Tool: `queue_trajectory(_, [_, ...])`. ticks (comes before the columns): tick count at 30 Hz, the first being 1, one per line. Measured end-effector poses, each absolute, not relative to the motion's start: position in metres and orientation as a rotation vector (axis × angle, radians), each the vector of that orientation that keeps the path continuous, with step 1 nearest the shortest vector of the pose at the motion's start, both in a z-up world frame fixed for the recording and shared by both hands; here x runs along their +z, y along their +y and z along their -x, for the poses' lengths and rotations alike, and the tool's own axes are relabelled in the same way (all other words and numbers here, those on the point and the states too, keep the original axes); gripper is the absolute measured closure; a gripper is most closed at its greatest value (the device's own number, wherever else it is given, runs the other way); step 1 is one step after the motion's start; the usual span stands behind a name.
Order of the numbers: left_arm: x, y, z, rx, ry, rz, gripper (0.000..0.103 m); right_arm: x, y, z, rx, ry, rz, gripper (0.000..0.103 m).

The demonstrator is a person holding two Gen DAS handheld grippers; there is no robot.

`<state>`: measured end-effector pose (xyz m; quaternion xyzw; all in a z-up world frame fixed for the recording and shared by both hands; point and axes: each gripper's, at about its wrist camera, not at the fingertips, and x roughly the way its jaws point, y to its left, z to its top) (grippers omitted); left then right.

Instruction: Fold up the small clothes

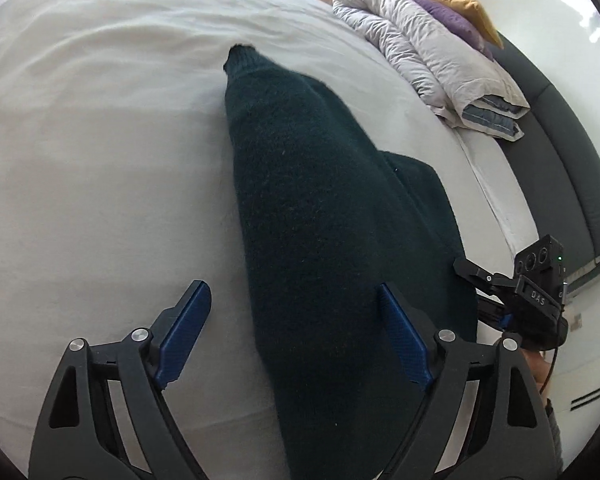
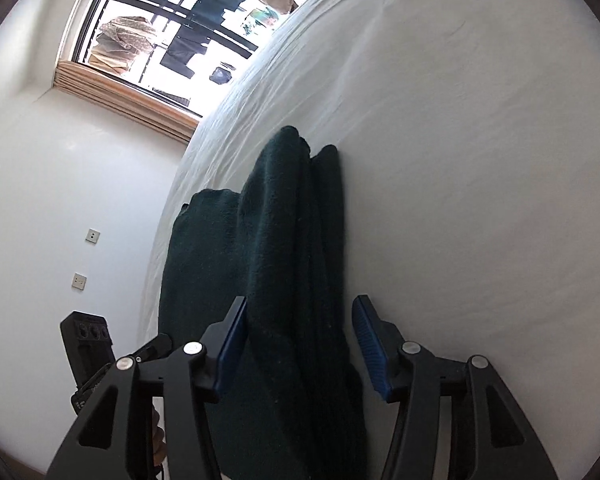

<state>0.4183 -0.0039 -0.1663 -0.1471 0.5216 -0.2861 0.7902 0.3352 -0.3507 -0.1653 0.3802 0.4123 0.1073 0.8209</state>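
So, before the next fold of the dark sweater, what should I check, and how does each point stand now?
1. Left gripper free of cloth: ok, open; sweater lies between its fingers, unpressed.
2. Right gripper free of cloth: ok, open around the folded layers, no pinch seen.
3. Sweater lies on the bed: ok.
4. Sleeve folded over the body: ok, it lies along it.
5. Edges lined up: cannot tell, the near end is hidden under the grippers.
6. Room on the sheet beside the sweater: ok; the duvet is far off.
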Motion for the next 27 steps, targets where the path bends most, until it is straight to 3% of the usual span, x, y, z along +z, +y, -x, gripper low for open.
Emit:
queue_trajectory(4, [-0.172,-0.012,-0.421,-0.640,1.116,0.325,0.019,-0.168,-0.346,-0.345,0.244,0.895,-0.803,0.049])
queue_trajectory(6, [-0.175,-0.017,-0.422,-0.646,1.119,0.304,0.027,-0.171,-0.346,-0.352,0.247,0.907,-0.814,0.056])
queue_trajectory(7, [-0.176,-0.020,-0.423,-0.657,1.125,0.303,0.036,-0.173,-0.347,-0.354,0.248,0.911,-0.827,0.057])
queue_trajectory(12, [-0.171,-0.031,-0.419,-0.632,1.115,0.213,0.042,-0.177,-0.342,-0.359,0.225,0.931,-0.793,0.070])
queue_trajectory(20, [-0.157,-0.045,-0.409,-0.609,1.069,0.098,0.053,-0.168,-0.330,-0.355,0.166,0.924,-0.720,0.074])
queue_trajectory(27, [-0.147,-0.048,-0.397,-0.601,1.031,0.051,0.056,-0.150,-0.317,-0.344,0.146,0.906,-0.648,0.076])
